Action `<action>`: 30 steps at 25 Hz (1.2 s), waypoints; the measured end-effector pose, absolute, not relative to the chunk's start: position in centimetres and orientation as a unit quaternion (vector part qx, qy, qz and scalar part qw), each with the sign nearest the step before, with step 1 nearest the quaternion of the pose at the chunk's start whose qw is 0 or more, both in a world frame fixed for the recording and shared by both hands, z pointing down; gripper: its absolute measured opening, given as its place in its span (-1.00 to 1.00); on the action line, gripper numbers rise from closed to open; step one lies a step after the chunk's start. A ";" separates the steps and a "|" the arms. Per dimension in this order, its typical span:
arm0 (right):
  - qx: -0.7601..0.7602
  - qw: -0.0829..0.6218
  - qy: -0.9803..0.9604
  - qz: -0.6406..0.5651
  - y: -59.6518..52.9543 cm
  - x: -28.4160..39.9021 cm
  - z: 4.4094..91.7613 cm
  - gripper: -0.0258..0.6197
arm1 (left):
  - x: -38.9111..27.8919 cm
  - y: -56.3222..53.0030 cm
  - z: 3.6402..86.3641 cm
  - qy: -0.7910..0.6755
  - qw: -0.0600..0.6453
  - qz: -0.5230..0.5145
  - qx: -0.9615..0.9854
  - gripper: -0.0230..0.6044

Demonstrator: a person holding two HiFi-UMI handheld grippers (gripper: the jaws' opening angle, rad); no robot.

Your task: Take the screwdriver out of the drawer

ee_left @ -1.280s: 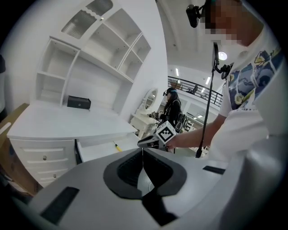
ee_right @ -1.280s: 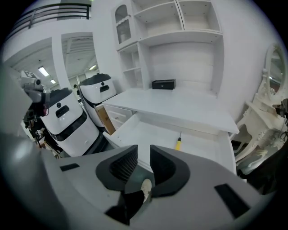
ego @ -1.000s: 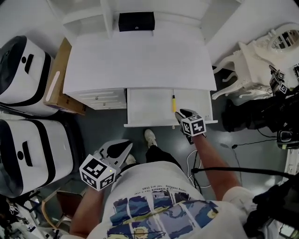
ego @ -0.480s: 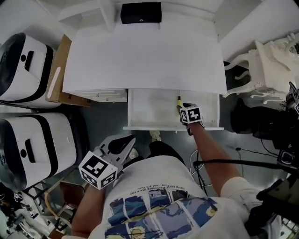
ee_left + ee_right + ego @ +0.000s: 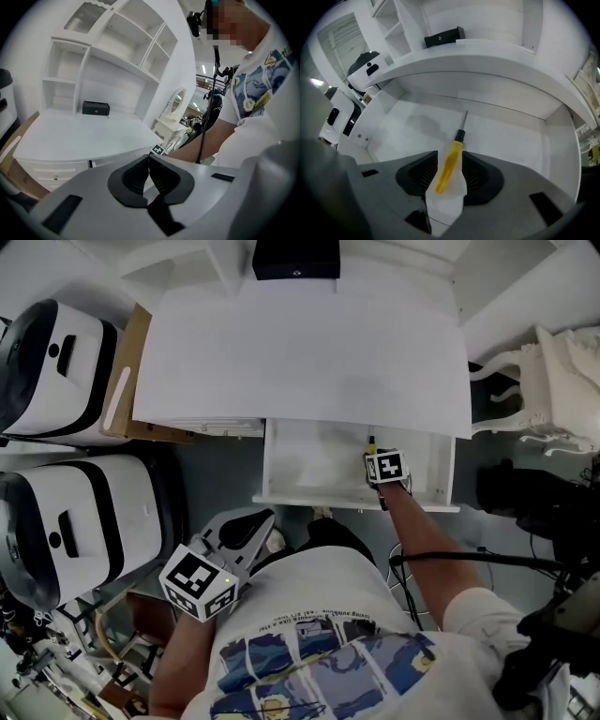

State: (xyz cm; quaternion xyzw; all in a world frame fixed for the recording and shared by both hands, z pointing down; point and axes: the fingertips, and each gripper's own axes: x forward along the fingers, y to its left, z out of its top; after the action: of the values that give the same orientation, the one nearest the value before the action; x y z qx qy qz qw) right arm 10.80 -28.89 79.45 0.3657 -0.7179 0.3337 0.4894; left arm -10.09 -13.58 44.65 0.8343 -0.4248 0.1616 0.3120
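R tongs (image 5: 450, 158) down in open drawer (image 5: 506, 136); jaws just been opening, now wide, either side of yellow screwdriver (image 5: 448, 165) handle, pads not pressing. Screwdriver lies on drawer floor, right of mid. L tongs (image 5: 149, 164) closed tight, empty, well off desk (image 5: 79, 133) front edge.

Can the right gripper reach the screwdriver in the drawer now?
Probably yes: the drawer is open, nothing covers the screwdriver, and the right gripper's jaws, which have just been opening, stand apart around its yellow handle.
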 end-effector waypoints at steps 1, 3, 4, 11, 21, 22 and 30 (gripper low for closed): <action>0.367 0.493 -0.716 0.332 -29.0 10.7 79.6 -0.37 | -10.1 -13.7 44.7 -0.426 0.312 0.164 0.833 -0.88; 0.369 0.501 -0.711 0.329 -29.0 10.7 80.0 -0.40 | -10.2 -13.8 44.8 -0.428 0.314 0.167 0.831 -0.88; 0.369 0.504 -0.708 0.328 -29.0 10.8 80.2 -0.41 | -10.2 -13.9 44.9 -0.429 0.315 0.168 0.830 -0.88; 0.373 0.516 -0.693 0.338 -28.8 10.9 81.1 -0.55 | -10.5 -14.0 45.0 -0.433 0.319 0.166 0.826 -0.88; 0.369 0.526 -0.693 0.328 -28.9 10.9 81.2 -0.63 | -11.5 -13.4 45.0 -0.436 0.318 0.166 0.825 -0.88; 0.367 0.527 -0.694 0.325 -28.9 10.9 81.1 -0.63 | -11.6 -13.4 45.0 -0.435 0.318 0.164 0.826 -0.88; 0.326 0.549 -0.720 0.273 -28.6 9.7 79.2 -0.63 | -12.1 -12.4 44.8 -0.431 0.308 0.151 0.835 -0.88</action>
State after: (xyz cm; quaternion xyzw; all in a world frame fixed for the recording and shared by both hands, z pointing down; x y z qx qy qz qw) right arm 9.69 -28.64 79.18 0.3258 -0.7198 0.2726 0.5491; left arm -12.07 -12.45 44.81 0.8346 -0.4310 0.1505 0.3083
